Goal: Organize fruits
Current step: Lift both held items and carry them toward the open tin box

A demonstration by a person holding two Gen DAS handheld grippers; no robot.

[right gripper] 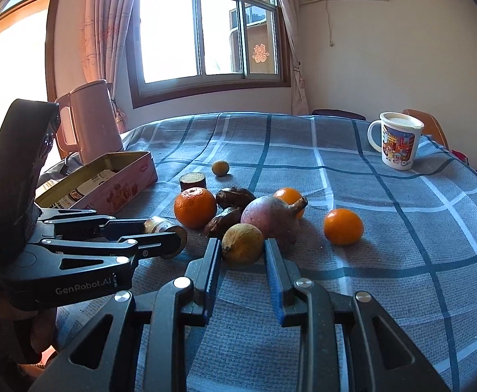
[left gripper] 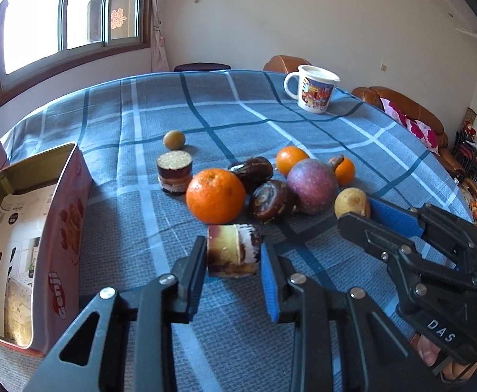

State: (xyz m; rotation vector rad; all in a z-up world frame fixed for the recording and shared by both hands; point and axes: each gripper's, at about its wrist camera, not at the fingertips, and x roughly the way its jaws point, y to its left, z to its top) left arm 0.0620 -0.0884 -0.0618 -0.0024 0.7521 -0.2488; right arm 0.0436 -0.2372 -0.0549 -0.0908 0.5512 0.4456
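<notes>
My left gripper [left gripper: 233, 254] is shut on a short cut cane piece [left gripper: 231, 251], low over the cloth; it also shows in the right wrist view [right gripper: 160, 236]. My right gripper [right gripper: 242, 251] is closed around a yellow-brown round fruit [right gripper: 242, 243], its pads touching both sides. Behind lie a large orange [left gripper: 215, 195], two dark brown fruits [left gripper: 271, 201], a purple pomegranate [left gripper: 312, 185], two small oranges [left gripper: 291, 159], another cane piece [left gripper: 174, 171] and a small green-brown fruit [left gripper: 174, 139].
An open pink tin box [left gripper: 60, 215] stands at the left on the blue checked tablecloth [left gripper: 238, 111]. A printed white mug [left gripper: 313, 88] stands at the far right. A pink kettle [right gripper: 89, 121] stands behind the tin. Sofas line the right wall.
</notes>
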